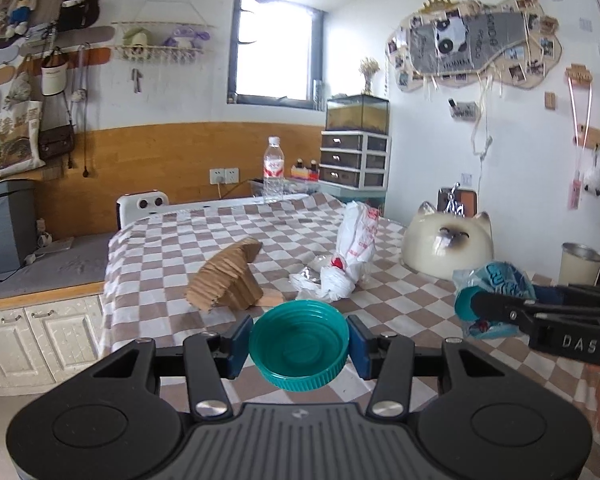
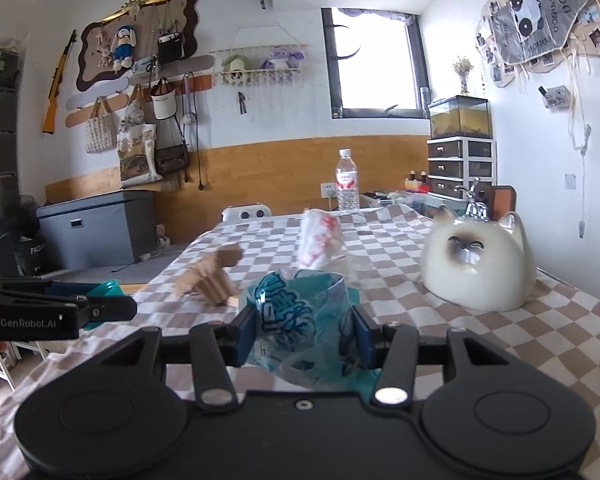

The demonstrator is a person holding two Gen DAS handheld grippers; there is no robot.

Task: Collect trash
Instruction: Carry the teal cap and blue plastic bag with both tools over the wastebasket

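Observation:
My left gripper (image 1: 299,343) is shut on a teal plastic lid (image 1: 299,350), hollow side up, held above the near edge of the checkered table (image 1: 204,236). My right gripper (image 2: 305,336) is shut on a crumpled blue and clear plastic wrapper (image 2: 296,320). In the left wrist view it comes in from the right as the right gripper (image 1: 500,312) with that wrapper (image 1: 496,280). In the right wrist view the left gripper (image 2: 112,304) shows at the left edge with the lid (image 2: 104,289). On the table lie a corrugated cardboard piece (image 1: 228,280) and a white plastic bag with red print (image 1: 348,256).
A white ceramic cat-shaped pot (image 1: 448,240) sits at the table's right side, with a metal-rimmed cup (image 1: 580,266) beyond it. A water bottle (image 1: 273,170) stands at the far edge. Drawers (image 1: 354,158) with a glass tank stand behind. White cabinets (image 1: 40,340) lie left.

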